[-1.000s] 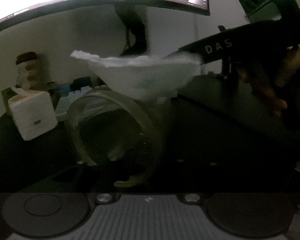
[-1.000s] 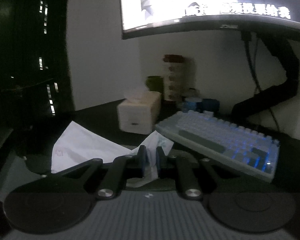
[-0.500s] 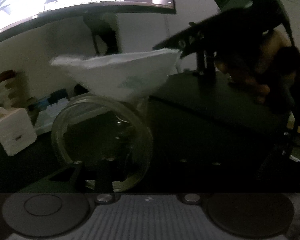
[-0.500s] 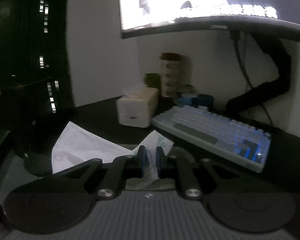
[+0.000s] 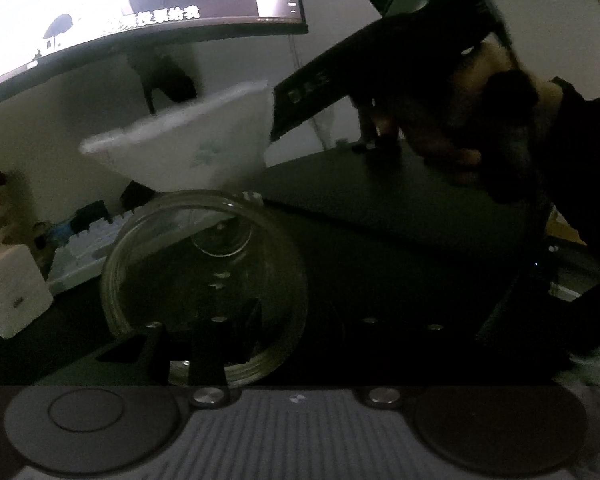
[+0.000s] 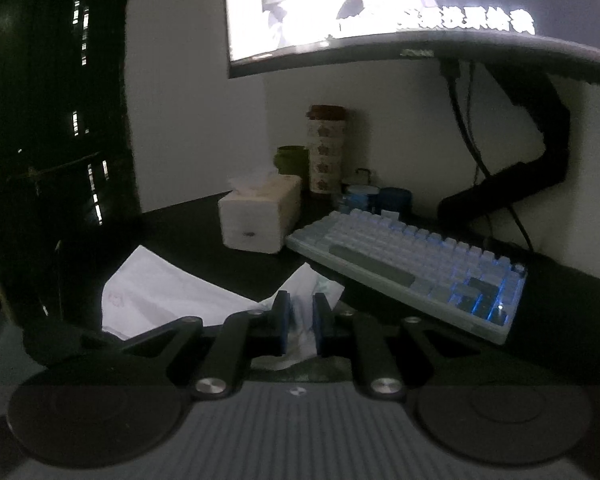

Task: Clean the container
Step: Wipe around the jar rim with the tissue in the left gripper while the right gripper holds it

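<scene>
A clear glass container (image 5: 204, 280) is held tilted in my left gripper (image 5: 208, 336), its round open mouth facing the camera; the jaws are shut on its rim. My right gripper (image 6: 300, 320) is shut on a white tissue (image 6: 160, 296), which fans out to the left. In the left wrist view the right gripper (image 5: 320, 92) holds that tissue (image 5: 188, 148) just above the container's upper rim, its lower point at the mouth.
A curved monitor (image 6: 380, 0) hangs above the dark desk. A lit keyboard (image 6: 412, 260), a tissue box (image 6: 256, 216), a tall patterned can (image 6: 326, 148) and small jars stand at the back. A dark tower (image 6: 40, 140) is at the left.
The container's mouth has turned more toward the left camera. The right gripper and tissue have risen and tilted, staying just over the rim. The right wrist view has shifted little.
</scene>
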`<state>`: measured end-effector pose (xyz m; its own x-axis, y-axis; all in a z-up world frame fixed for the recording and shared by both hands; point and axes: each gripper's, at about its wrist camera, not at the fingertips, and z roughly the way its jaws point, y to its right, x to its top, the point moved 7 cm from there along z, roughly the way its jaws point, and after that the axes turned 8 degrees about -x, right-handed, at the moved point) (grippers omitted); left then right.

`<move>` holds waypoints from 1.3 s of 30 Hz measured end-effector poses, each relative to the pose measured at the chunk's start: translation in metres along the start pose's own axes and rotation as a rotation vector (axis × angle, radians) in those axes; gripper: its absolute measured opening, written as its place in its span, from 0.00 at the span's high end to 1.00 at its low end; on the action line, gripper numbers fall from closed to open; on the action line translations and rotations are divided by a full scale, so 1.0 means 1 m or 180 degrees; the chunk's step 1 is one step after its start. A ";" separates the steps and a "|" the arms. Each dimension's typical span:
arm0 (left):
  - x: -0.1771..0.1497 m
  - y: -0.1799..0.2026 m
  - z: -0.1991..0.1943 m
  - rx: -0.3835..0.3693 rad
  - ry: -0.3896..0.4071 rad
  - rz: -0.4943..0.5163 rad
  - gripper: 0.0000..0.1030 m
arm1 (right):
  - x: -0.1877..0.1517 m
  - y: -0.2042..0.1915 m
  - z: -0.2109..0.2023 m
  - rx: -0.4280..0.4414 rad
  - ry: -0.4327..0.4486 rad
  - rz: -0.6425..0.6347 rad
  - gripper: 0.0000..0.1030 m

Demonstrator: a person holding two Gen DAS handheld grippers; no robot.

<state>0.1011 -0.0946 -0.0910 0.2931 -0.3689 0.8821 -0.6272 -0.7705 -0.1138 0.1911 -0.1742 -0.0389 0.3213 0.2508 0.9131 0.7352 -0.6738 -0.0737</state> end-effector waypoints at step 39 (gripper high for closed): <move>0.001 -0.019 -0.002 0.0089 -0.0136 -0.0400 0.63 | 0.004 -0.009 0.002 -0.0025 -0.0037 -0.0097 0.84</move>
<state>0.1121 -0.0794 -0.0876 0.3989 -0.2898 0.8700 -0.5634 -0.8260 -0.0168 0.1872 -0.1654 -0.0352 0.3058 0.2792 0.9102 0.7400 -0.6712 -0.0428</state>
